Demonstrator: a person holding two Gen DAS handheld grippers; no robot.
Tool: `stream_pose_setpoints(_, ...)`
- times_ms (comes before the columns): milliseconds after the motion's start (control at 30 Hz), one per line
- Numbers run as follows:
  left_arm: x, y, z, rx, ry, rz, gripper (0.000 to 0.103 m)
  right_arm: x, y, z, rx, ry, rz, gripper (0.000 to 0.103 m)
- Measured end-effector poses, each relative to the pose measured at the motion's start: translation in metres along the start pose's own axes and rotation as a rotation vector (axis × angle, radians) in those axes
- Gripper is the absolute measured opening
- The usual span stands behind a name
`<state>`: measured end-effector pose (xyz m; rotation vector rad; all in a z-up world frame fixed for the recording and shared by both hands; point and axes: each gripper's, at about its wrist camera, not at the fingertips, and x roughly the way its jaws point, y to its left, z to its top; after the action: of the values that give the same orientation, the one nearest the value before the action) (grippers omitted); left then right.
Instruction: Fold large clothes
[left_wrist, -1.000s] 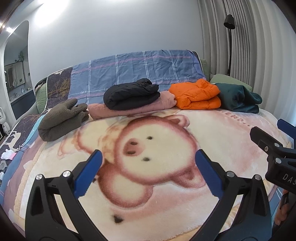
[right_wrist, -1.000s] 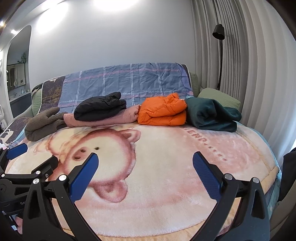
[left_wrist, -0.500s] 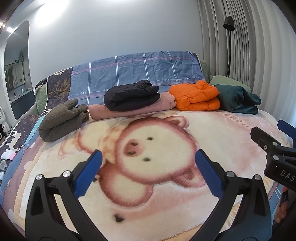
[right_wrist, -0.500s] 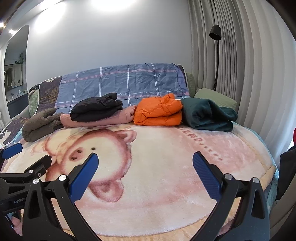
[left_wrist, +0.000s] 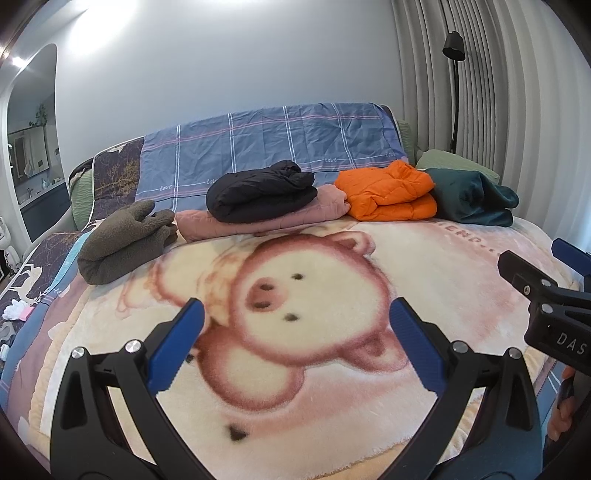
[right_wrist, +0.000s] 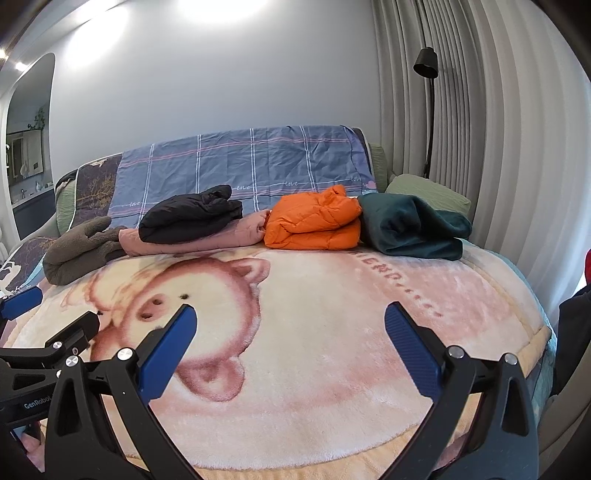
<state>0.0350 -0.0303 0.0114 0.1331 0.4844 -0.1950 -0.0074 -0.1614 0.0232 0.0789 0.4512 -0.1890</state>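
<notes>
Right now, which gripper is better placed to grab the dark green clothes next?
Probably the right gripper. The dark green clothes lie at the row's right end, on its side. The left gripper faces the pig print instead. Both are open and empty.

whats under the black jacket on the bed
The folded black jacket lies on a folded pink quilted garment, which rests on the pig blanket. The pink garment's middle is covered, so anything tucked between them cannot be seen.

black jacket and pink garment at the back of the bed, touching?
Touching. The right wrist view shows the folded black jacket lying directly on top of the pink garment, with no gap between them; the left wrist view agrees.
</notes>
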Motion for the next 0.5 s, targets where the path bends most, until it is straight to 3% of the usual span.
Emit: stream_pose_setpoints(500, -0.0009, 0.0004, -0.0005, 0.002, 0.000, 0.000, 0.101, -0.0010, 0.0003, -0.0013, -0.003, 0.006, -0.007, 0.102)
